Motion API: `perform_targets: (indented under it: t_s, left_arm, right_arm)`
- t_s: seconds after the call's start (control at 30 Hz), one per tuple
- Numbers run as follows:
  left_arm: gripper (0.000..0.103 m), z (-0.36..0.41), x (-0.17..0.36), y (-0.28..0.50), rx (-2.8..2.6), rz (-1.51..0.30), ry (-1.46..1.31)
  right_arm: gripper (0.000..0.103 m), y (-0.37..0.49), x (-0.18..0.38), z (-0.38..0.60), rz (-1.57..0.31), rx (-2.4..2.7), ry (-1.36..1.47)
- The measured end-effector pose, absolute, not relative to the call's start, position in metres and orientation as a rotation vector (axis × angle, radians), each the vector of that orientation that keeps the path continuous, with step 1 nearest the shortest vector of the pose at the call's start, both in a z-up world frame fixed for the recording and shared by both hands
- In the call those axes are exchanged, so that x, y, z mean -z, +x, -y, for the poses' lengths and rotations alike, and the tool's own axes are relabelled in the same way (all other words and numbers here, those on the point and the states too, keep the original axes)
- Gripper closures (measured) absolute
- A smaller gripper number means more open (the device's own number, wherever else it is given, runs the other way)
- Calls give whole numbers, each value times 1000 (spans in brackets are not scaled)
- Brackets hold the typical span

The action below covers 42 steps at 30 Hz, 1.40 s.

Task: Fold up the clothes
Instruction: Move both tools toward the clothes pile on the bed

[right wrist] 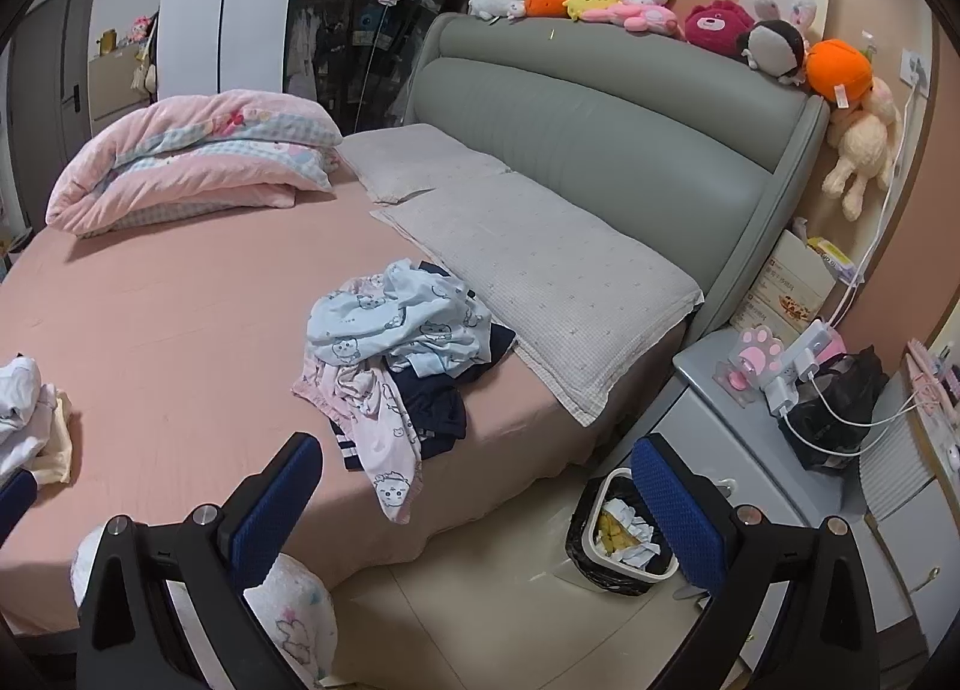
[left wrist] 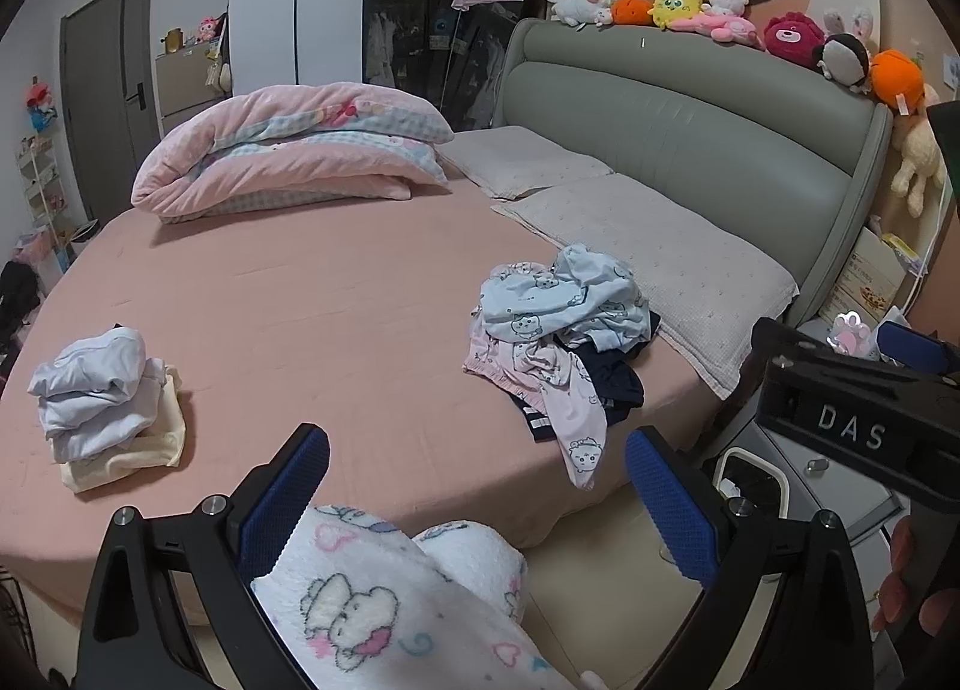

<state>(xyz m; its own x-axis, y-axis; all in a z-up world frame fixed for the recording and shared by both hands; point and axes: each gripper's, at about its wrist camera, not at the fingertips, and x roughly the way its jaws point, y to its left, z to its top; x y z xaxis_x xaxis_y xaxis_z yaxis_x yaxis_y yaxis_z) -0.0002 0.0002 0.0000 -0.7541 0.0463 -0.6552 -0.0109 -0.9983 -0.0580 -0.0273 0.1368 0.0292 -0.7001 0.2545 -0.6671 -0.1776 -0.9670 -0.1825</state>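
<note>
1. Two grippers are held level above the near edge of the bed point(left wrist: 288, 300), both pointing across the pink sheet toward the grey headboard point(left wrist: 690, 114).
2. Left gripper point(left wrist: 477, 471): its blue-padded fingers are spread wide and grasp nothing. A fleecy white garment printed with pink hearts point(left wrist: 384, 600) lies under and between them, against the left finger; whether it is clothing worn by the person cannot be told.
3. Right gripper point(right wrist: 477, 477): fingers likewise parted and empty, hanging over the bed's corner and the floor, with a lined waste bin point(right wrist: 624, 534) below its right finger.
4. In the left view, fingertips of the person's hand point(left wrist: 906, 582) wrap the right tool's black body.
5. An unfolded heap of clothes point(right wrist: 396, 354) sits near the pillows point(right wrist: 540, 270), one pink leg trailing over the edge.
6. A folded stack point(left wrist: 108, 402) rests well apart, toward the bed's left side.
</note>
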Motion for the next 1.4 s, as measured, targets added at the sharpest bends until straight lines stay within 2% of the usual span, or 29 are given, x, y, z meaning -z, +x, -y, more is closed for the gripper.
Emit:
perform_targets:
  t_s: [0.57,0.77,0.97,1.4]
  left_arm:
    - [2,1,19,-12,-2903,74,-1122]
    - [2,-1,25,-25,-2890,79,-1148]
    - [2,-2,29,-42,-2838,155,-1175]
    - [2,-29,30,-88,-2790,63,-1196]
  right_arm:
    - [0,-52,-12,-148,-20,-2706,-1152]
    - [0,-73,3,-157,-134,-2697,-1238]
    - [0,-86,8,-158,-162,-2715,-1256]
    - [0,-114,11,-161,-130,-2725,-1262]
